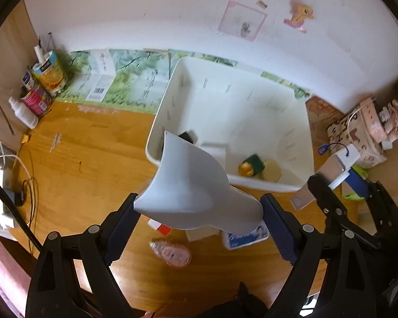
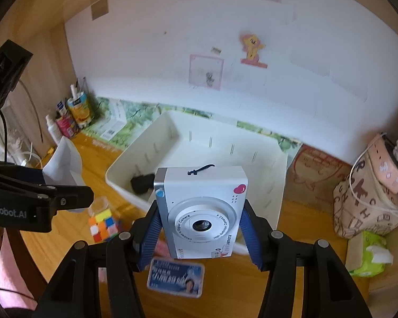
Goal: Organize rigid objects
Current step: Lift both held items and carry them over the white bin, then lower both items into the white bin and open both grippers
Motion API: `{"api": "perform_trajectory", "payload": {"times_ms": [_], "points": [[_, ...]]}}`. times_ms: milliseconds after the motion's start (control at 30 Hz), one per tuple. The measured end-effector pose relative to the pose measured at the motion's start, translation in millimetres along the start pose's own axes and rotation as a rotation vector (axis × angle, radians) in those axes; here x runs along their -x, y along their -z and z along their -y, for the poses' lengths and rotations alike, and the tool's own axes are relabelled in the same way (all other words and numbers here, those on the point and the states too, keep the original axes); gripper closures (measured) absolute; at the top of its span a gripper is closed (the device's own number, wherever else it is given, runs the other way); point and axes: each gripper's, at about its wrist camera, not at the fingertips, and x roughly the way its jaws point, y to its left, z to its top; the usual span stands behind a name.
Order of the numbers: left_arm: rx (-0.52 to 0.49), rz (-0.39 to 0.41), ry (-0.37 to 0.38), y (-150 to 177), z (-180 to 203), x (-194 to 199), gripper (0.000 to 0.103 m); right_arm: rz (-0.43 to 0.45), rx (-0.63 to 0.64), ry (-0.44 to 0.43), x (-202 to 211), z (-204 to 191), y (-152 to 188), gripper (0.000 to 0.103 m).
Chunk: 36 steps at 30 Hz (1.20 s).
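White bin [image 1: 159, 122] sits open-topped on the wooden bench [image 1: 92, 159], bare wood on its left.
Left tool [image 1: 199, 220] clamps a white scoop [image 1: 188, 185] over the near rim; right tool [image 2: 200, 234] clamps a toy digital camera [image 2: 201, 209] before it.

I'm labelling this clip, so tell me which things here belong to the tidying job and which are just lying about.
Part of the job:
- white plastic scoop-shaped piece, in the left tongs
- white toy digital camera, in the right tongs
- white plastic bin
- multicoloured puzzle cube
- pink oval bottle

Just lying about:
- printed tins
- brown patterned bag
- white power strip
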Motion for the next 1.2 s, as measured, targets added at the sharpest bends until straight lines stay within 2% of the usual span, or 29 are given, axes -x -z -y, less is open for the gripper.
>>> {"api": "perform_trajectory", "payload": {"times_ms": [267,600,800,1200], "points": [[-0.009,0.036,0.043,-36.3,3.9,-19.8,0.012,0.056,-0.049,0.033,-22.3,23.5,-21.9,0.046],[-0.014,0.026,0.062,-67.3,9.6,-62.1,0.012,0.083,-0.053,0.074,-75.6,50.6,-27.7,0.046],[-0.033,-0.016,0.055,-79.0,14.7,-88.5,0.012,0.019,-0.07,0.057,-105.1,59.7,-28.8,0.046],[-0.041,-0.179,0.039,-84.8,31.8,-153.1,0.012,-0.146,-0.095,-0.018,-158.6,62.6,-20.9,0.046]]}}
